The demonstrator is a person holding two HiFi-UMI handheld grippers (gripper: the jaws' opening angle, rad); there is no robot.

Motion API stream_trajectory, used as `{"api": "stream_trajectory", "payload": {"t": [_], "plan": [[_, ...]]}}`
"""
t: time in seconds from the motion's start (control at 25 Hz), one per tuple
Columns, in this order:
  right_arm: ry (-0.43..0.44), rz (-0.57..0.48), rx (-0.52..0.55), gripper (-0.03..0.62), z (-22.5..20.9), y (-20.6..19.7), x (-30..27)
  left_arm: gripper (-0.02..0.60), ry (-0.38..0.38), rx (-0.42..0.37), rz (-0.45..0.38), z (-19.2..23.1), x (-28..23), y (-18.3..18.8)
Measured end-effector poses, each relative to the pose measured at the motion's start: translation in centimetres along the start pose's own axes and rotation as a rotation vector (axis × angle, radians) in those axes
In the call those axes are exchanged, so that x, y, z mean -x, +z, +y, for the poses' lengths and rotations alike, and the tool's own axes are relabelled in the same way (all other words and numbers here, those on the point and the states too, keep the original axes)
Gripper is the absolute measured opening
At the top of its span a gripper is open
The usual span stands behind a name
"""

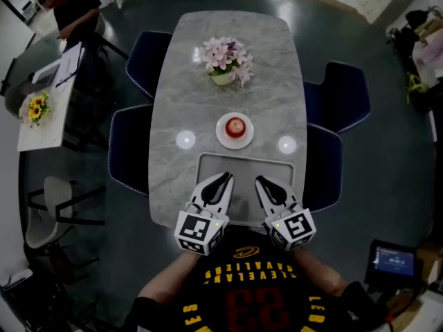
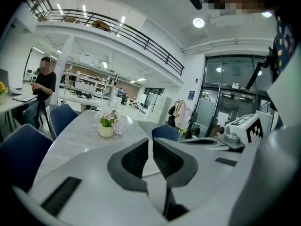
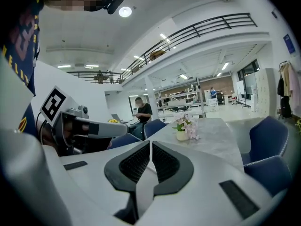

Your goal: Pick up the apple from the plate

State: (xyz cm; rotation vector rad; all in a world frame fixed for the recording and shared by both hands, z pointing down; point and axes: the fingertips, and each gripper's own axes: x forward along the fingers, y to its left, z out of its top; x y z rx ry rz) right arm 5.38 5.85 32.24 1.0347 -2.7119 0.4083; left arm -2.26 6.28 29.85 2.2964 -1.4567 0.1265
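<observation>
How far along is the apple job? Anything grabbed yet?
Nothing done yet: the apple sits on its plate. In hand: nothing; the left gripper and right gripper hover at the near end of the table, jaws shut and empty. Left: reach, grasp, lift.

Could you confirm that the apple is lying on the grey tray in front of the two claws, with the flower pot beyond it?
Not quite: the apple lies on the small white plate just beyond the grey tray, not on the tray itself, as the head view shows. It is in front of the left claw and right claw, with the flower pot beyond it.
</observation>
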Motion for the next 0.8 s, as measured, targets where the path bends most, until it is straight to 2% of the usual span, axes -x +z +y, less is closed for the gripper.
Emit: {"api": "stream_trajectory", "payload": {"t": [0.2, 0.36, 0.52, 0.8], "plan": [[-0.022, -0.025, 0.056, 0.026, -0.2, 1.4, 0.0, 0.032, -0.008, -0.008, -0.028, 0.3, -0.1, -0.1], [-0.057, -0.016, 0.09, 0.027, -1.2, 2.3, -0.2, 0.032, 0.002, -0.049, -0.055, 1.0, -0.1, 1.3], [-0.056, -0.069, 0.118, 0.028, -2.1, 3.1, -1.1, 0.032, 0.011, -0.072, -0.074, 2.1, -0.3, 1.7], [-0.087, -0.047, 0.096, 0.028, -3.9, 3.0, -2.1, 0.032, 0.036, -0.074, -0.081, 3.4, -1.4, 1.7]]}}
